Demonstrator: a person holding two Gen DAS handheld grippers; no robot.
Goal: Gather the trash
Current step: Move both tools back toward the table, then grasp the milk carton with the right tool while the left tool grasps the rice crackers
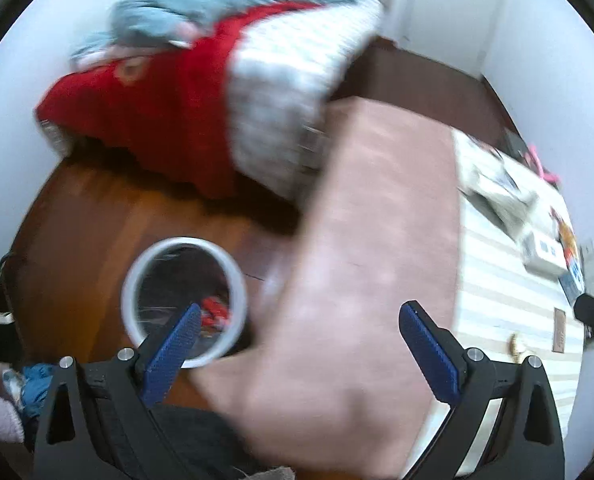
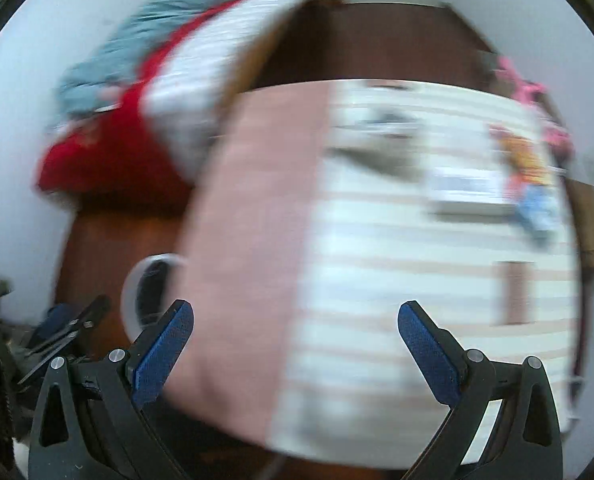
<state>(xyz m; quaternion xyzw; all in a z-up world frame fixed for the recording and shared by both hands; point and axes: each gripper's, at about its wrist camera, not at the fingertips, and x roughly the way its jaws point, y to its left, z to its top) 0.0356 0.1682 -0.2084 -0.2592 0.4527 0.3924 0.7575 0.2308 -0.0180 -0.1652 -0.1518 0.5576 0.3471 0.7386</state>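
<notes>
We're fighting heavy blur in both views, worse on the right wrist, where the bits strewn on the striped bedsheet (image 2: 377, 280) are only smears of colour. In the left wrist view they look like wrappers and small boxes (image 1: 545, 256), though we can't tell more, and the frame edge cuts them off. Our left gripper (image 1: 299, 344) has its jaws spread wide, nothing between them; the right gripper (image 2: 297, 344) is just as wide and empty. The white-rimmed trash bin (image 1: 185, 300) sits on the wooden floor (image 1: 81, 240) beside the bed, right behind our left gripper's left finger, half hidden by the pink blanket (image 2: 257, 220) in the right view. The litter lies well off to the right.
</notes>
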